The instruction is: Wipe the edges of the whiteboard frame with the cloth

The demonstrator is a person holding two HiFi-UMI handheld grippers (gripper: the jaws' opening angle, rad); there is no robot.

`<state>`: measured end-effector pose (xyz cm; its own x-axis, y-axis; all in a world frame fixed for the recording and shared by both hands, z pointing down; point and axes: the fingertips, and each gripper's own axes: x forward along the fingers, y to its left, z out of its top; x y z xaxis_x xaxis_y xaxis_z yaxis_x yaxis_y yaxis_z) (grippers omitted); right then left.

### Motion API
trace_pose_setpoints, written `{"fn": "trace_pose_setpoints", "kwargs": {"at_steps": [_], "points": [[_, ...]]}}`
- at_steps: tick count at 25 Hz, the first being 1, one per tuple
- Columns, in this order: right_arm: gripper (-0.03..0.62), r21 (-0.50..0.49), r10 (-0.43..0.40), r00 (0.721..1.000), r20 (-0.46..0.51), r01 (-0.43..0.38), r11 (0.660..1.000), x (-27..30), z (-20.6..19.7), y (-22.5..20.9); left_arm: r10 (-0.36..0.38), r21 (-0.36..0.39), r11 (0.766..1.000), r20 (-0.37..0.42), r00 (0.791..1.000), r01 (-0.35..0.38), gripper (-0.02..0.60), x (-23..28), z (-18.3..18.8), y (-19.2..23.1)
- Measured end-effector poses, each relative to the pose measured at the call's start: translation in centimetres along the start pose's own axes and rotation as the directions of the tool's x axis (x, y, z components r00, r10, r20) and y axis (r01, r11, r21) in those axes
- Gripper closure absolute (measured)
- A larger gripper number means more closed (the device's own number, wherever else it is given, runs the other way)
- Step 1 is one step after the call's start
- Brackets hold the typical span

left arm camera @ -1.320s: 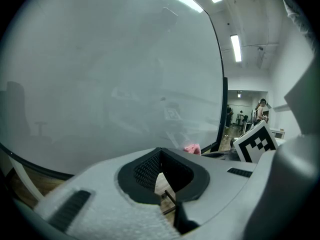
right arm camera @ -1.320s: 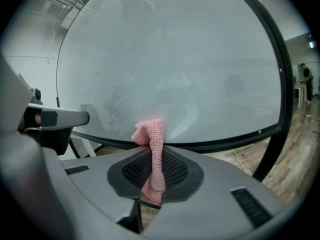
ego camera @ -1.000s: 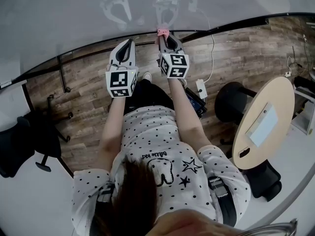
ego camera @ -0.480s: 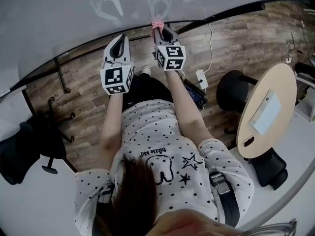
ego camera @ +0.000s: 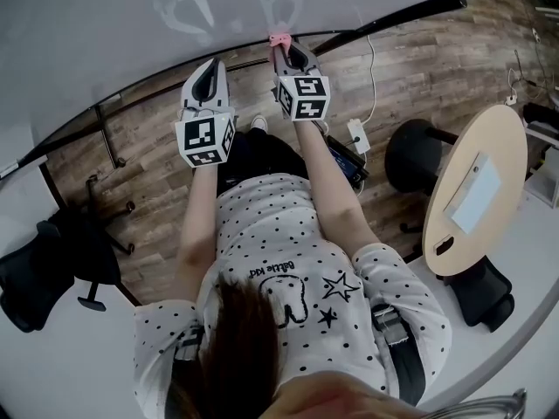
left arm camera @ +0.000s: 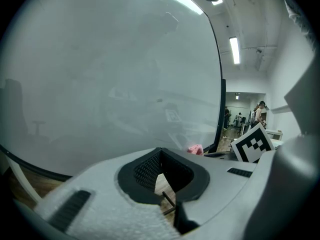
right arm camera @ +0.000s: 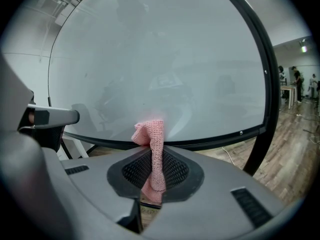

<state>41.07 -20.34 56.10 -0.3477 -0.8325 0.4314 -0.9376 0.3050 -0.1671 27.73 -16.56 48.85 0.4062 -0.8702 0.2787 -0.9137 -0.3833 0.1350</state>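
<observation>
Cloth (right arm camera: 153, 151), pinched tight between the right gripper (ego camera: 284, 52) fingers, probably needed firm contact along the whiteboard frame (right arm camera: 212, 140); the left gripper (ego camera: 215, 65) fingers were together, empty.

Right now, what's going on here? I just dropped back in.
A person stands facing a whiteboard with a handheld gripper in each hand. The right gripper has its jaws shut on a pink cloth, and the cloth's free end sits at the black bottom frame edge, apparently touching it. The left gripper is held beside the right one, jaws together with nothing between them. Wiping along the lower edge looks under way.
</observation>
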Motion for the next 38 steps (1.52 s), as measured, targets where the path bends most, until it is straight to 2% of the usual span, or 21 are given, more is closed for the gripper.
{"fn": "trace_pose_setpoints", "kwargs": {"at_steps": [21,38], "points": [[0.557,0.021,-0.092,0.996,0.011,0.092,0.996,-1.1,0.2,-3.9,-0.007,0.001,1.0,0.003,1.0,0.007,0.566,-0.1,0.2,-0.3],[0.559,0.061,-0.174,0.985,0.016,0.173,0.983,-1.9,0.2,-7.8,-0.05,0.033,0.998,0.002,0.999,0.05,0.566,0.0,0.6,-1.3]]}}
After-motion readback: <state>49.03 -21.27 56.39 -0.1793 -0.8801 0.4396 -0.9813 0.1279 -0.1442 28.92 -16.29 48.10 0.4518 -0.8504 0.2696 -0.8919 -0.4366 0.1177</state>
